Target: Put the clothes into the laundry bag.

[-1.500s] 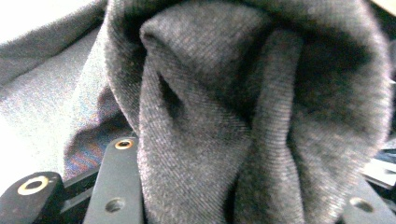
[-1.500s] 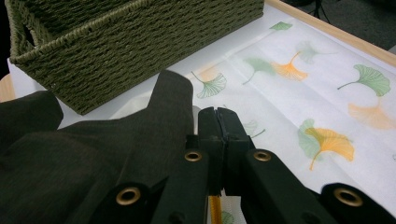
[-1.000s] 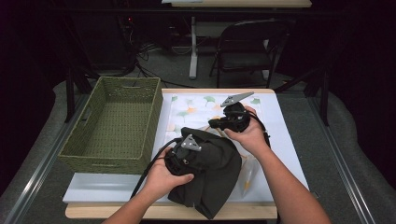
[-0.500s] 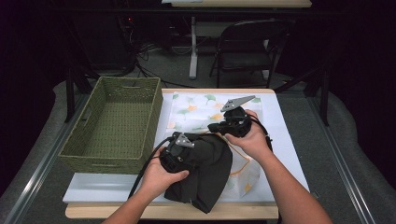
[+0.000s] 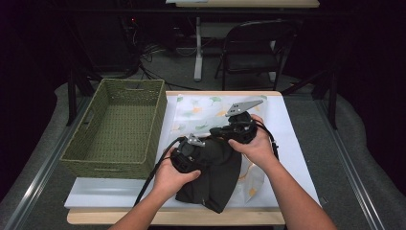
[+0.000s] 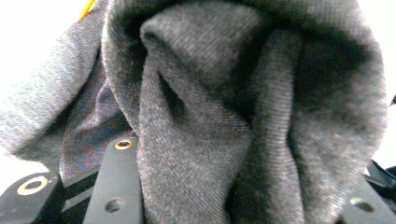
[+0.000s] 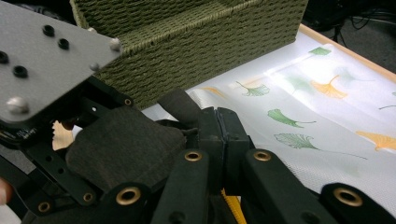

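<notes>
Gripping the dark grey knit garment (image 5: 210, 172) in both tongs, left (image 5: 191, 152) bunched, right (image 5: 225, 132) pinching thin; that edge may slip.

Two black grippers are seen, the left gripper (image 5: 187, 155) and the right gripper (image 5: 234, 130). Brass-coloured rivets are set in the black jaws. A grey three-cornered plate (image 5: 243, 105) with dark screws is mounted on top, and black cables (image 5: 152, 177) are attached.
</notes>
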